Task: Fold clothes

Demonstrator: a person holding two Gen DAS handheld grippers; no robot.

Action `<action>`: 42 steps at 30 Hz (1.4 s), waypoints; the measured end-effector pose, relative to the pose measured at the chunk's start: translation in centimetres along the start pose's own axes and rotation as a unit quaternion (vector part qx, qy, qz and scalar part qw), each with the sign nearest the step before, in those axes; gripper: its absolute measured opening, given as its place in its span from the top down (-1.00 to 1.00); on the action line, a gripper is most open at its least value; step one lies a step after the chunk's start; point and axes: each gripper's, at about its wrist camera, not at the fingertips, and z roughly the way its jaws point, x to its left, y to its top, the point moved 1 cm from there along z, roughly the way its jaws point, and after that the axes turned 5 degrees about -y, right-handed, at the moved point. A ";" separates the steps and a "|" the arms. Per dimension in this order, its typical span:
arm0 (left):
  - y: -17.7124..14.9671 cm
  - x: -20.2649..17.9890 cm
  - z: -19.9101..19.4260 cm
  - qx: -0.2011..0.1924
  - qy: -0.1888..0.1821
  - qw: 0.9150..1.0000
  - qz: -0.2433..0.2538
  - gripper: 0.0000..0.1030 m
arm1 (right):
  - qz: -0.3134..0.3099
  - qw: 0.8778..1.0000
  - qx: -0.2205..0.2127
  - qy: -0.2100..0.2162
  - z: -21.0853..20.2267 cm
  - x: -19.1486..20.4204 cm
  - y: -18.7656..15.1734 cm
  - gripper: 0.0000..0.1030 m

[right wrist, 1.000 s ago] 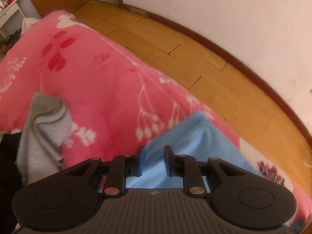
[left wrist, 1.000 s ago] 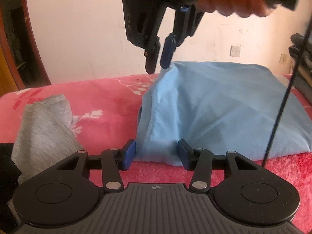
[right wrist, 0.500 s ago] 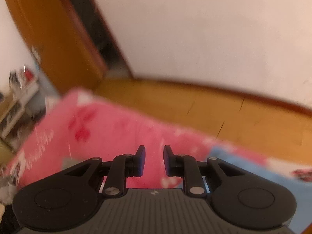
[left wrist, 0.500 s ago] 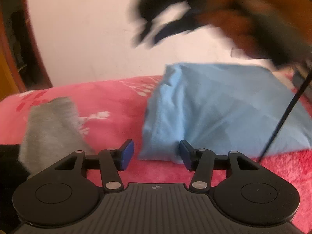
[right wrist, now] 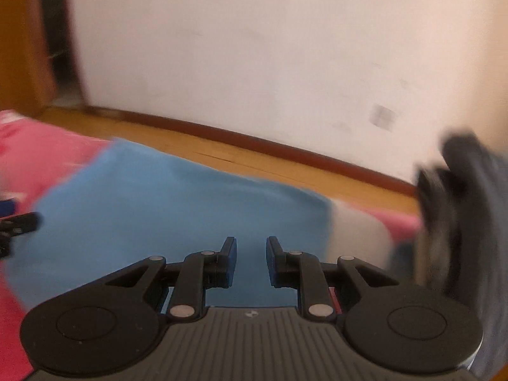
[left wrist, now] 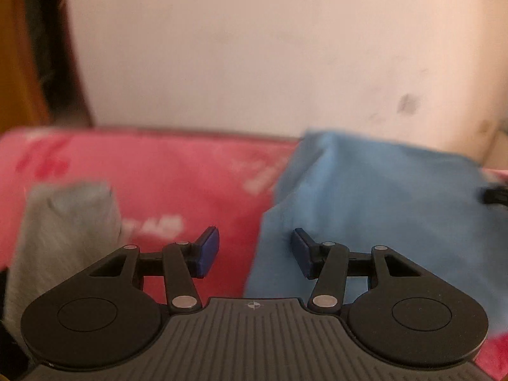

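A light blue folded garment (left wrist: 365,209) lies on the pink blanket (left wrist: 177,174); in the right wrist view this blue garment (right wrist: 152,209) fills the middle. My left gripper (left wrist: 254,250) is open at the garment's near left edge, with its right fingertip (left wrist: 300,247) over the blue cloth and nothing held. My right gripper (right wrist: 250,260) hovers above the garment with a narrow gap between its pads and nothing in it. A dark piece at the left wrist view's right edge is likely the right gripper (left wrist: 495,195). Both views are blurred by motion.
A crumpled grey garment (left wrist: 66,222) lies on the blanket to the left. A dark pile of clothes (right wrist: 460,209) stands at the right. Beyond the bed are a wooden floor (right wrist: 254,162) and a white wall (right wrist: 254,47).
My right gripper has left the garment's far left corner and swung right, now low over the blue cloth. My left gripper has shifted slightly left; the person's hand is no longer seen.
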 end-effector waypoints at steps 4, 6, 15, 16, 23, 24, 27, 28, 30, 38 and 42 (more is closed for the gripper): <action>0.9 1.0 -1.5 -0.003 0.019 0.999 -0.026 -0.01 | 0.081 0.997 -0.004 -0.012 -0.5 -2.8 -1.1 0.58; 0.8 1.8 -2.9 0.000 0.031 0.999 -0.044 -0.02 | 0.105 0.994 -0.018 0.008 -2.7 -3.2 -1.9 0.57; -3.0 4.5 -7.0 0.083 -0.070 0.974 -0.200 -0.01 | 0.265 0.962 0.023 0.058 -9.9 -4.4 -9.3 0.09; -3.6 4.5 -6.8 0.094 -0.086 0.968 -0.215 -0.01 | 0.299 0.952 0.037 0.056 -9.5 -5.0 -10.3 0.09; -4.2 4.0 -4.8 0.079 -0.109 0.956 -0.259 0.00 | 0.461 0.881 0.056 0.092 -7.3 -8.1 -13.8 0.08; -4.1 3.9 -4.6 0.074 -0.108 0.957 -0.259 0.02 | 0.462 0.880 0.058 0.095 -7.0 -8.3 -13.7 0.08; -3.9 3.6 -4.2 0.060 -0.098 0.960 -0.257 0.25 | 0.462 0.879 0.059 0.104 -6.3 -8.5 -13.4 0.12; -3.8 3.5 -4.1 0.055 -0.095 0.960 -0.258 0.30 | 0.460 0.879 0.060 0.109 -6.1 -8.6 -13.2 0.15; -3.6 3.2 -3.9 0.044 -0.092 0.959 -0.266 0.44 | 0.458 0.879 0.062 0.118 -5.7 -8.7 -12.9 0.26; -3.6 1.7 -5.4 0.006 -0.071 0.962 -0.264 0.84 | 0.459 0.879 0.050 0.115 -5.1 -9.3 -13.0 0.97; -3.7 1.3 -7.1 -0.005 -0.062 0.962 -0.267 0.85 | 0.440 0.889 0.040 0.115 -5.9 -9.5 -12.3 0.98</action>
